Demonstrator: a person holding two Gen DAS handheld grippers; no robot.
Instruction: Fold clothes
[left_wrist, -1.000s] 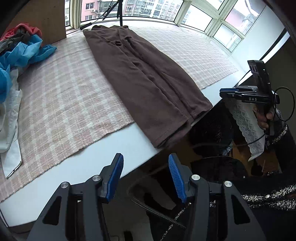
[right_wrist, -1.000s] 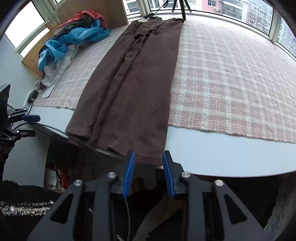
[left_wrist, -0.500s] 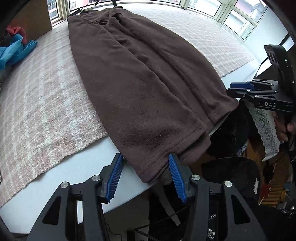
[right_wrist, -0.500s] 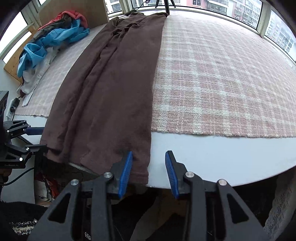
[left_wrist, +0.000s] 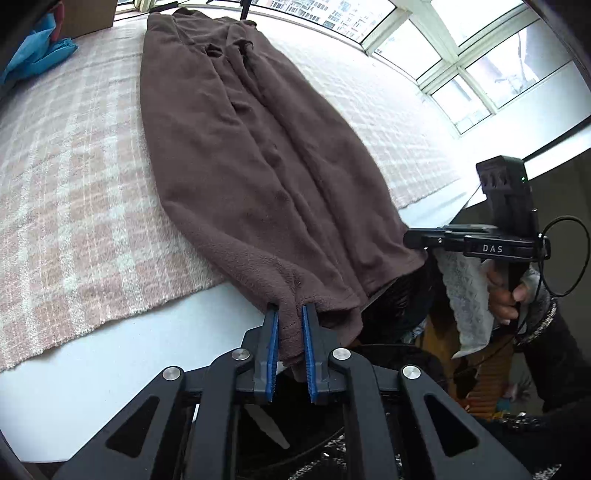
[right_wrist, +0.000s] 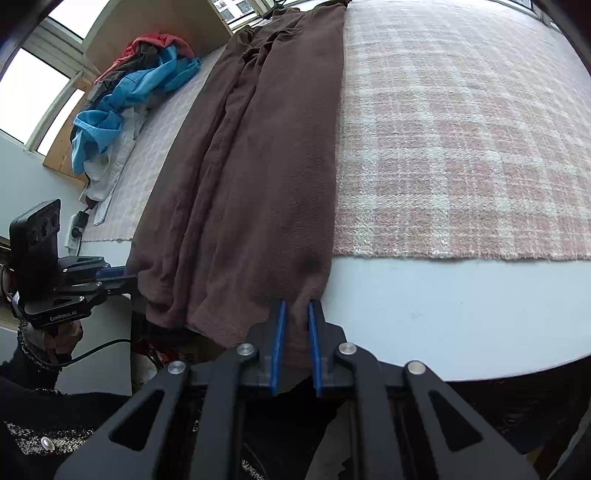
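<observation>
A long brown fleece garment (left_wrist: 251, 155) (right_wrist: 258, 155) lies stretched lengthwise over a pink plaid blanket (left_wrist: 66, 177) (right_wrist: 461, 140), its near hem hanging past the white table edge (left_wrist: 122, 354) (right_wrist: 443, 314). My left gripper (left_wrist: 289, 314) is shut on the hem's left corner. My right gripper (right_wrist: 295, 310) is shut on the hem's right corner. From the left wrist view the right gripper (left_wrist: 417, 236) shows side-on at the hem's far corner; from the right wrist view the left gripper (right_wrist: 125, 275) shows at the opposite corner.
A heap of blue, red and white clothes (right_wrist: 129, 88) (left_wrist: 37, 55) lies at the blanket's far left beside a wooden board (right_wrist: 155, 26). Windows (left_wrist: 461, 55) run along the far side. A person's hand (left_wrist: 506, 295) holds the right gripper's handle, with white lace cloth (left_wrist: 465, 295) behind it.
Both grippers moved forward to the brown garment's near hem and shut on its two corners; half a second ago their jaws were still apart at the edge.
</observation>
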